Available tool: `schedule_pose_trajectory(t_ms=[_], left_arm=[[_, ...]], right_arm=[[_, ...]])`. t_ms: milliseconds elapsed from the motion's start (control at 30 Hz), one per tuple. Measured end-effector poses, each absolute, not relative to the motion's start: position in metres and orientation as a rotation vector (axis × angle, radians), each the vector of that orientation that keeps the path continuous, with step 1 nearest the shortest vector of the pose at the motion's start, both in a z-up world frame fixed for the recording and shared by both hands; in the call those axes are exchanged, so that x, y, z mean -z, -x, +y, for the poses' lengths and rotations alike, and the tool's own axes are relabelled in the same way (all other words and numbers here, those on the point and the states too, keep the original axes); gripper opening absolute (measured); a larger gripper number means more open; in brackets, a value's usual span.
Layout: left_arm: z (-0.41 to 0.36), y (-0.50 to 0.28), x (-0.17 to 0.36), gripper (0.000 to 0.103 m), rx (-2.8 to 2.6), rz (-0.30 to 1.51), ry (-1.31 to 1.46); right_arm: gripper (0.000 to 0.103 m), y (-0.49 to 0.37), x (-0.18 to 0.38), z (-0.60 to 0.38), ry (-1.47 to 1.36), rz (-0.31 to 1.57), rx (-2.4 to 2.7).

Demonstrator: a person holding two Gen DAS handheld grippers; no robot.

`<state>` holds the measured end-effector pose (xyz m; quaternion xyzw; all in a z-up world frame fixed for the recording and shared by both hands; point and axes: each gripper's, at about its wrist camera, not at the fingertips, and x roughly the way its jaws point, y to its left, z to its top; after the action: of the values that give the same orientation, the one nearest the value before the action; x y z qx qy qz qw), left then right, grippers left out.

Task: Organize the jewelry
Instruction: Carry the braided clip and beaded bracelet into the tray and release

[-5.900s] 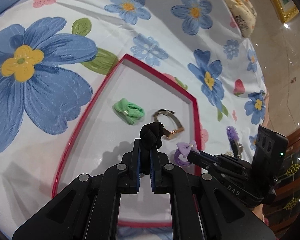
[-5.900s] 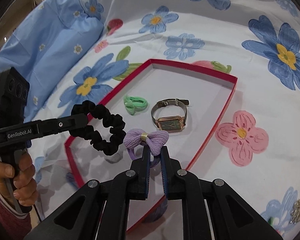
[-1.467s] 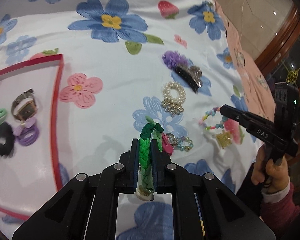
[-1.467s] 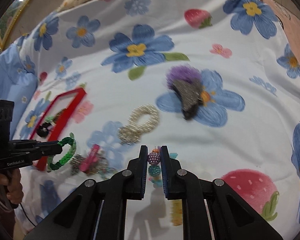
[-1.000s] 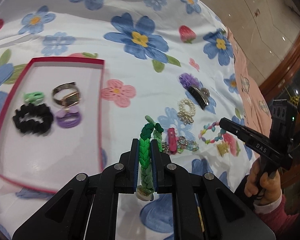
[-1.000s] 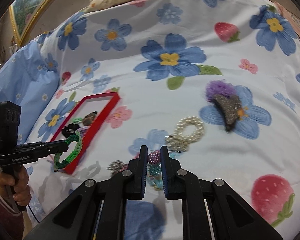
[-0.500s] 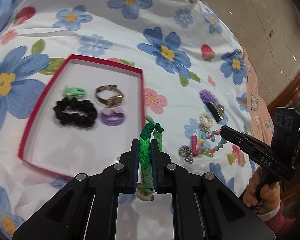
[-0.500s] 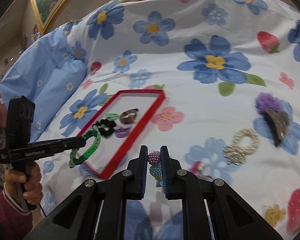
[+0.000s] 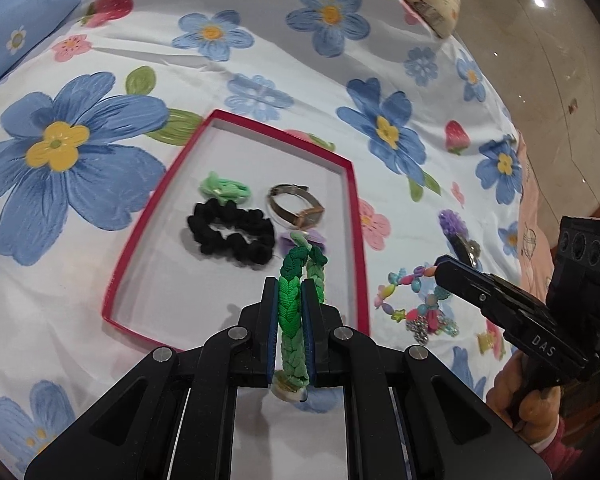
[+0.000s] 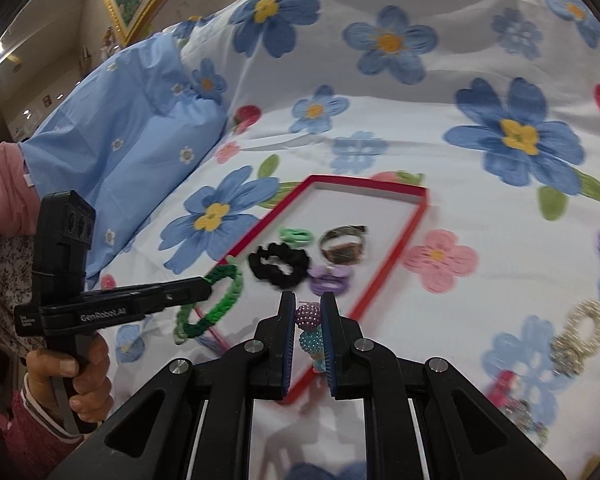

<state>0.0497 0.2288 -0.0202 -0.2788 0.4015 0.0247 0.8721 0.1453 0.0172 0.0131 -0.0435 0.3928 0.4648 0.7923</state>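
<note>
Carry step: left gripper (image 9: 291, 322) clamps green braid (image 9: 290, 312), right gripper (image 10: 307, 330) clamps bead bracelet (image 10: 309, 325). Next: lower into red tray (image 9: 356, 216), lower centre, release.

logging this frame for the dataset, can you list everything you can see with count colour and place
tray: 1, red rim, white floor, on the bedspread
scrunchie: 1, black, in tray
hair tie: 1, light green, in tray behind the scrunchie
watch: 1, metal, in tray
bow tie: 1, purple, in tray near the watch
braided bracelet: 1, green, in left hand-held gripper
bead bracelet: 1, multicolour, in right hand-held gripper
pearl band: 1, cream, on bedspread right of tray
hair clip: 1, purple and dark, on bedspread
bedspread: 1, white with blue flowers
pillow: 1, light blue, far left
left hand-held gripper: shut on braided bracelet
right hand-held gripper: shut on bead bracelet
</note>
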Motion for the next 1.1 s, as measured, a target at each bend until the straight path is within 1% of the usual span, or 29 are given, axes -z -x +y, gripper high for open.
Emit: schedule_pose_trajectory(t_ms=[200,433,633,967,1033,1100], left_arm=[[0.248,-0.060,0.031,0.009,-0.077,0.849,0.608],[0.268,-0.074,0.051,0.009,-0.125,0.868,0.630],[0.271,-0.089,0.069,0.009,-0.148,0.913,0.616],[0.260,-0.100,0.080,0.010,-0.211,0.964,0.525],[0.259,-0.100,0.080,0.012,-0.215,0.966,0.515],[0.259,-0.100,0.079,0.015,-0.216,0.966,0.509]], right_arm=[[0.012,-0.150,-0.003,0.056,0.105,0.876,-1.057],[0.012,-0.161,0.026,0.090,0.134,0.934,-1.079],[0.012,-0.178,0.050,0.093,0.145,0.977,-1.039],[0.013,-0.188,0.066,0.089,0.217,0.995,-0.990],[0.013,-0.188,0.069,0.090,0.228,1.001,-0.985],[0.013,-0.189,0.071,0.091,0.237,1.004,-0.980]])
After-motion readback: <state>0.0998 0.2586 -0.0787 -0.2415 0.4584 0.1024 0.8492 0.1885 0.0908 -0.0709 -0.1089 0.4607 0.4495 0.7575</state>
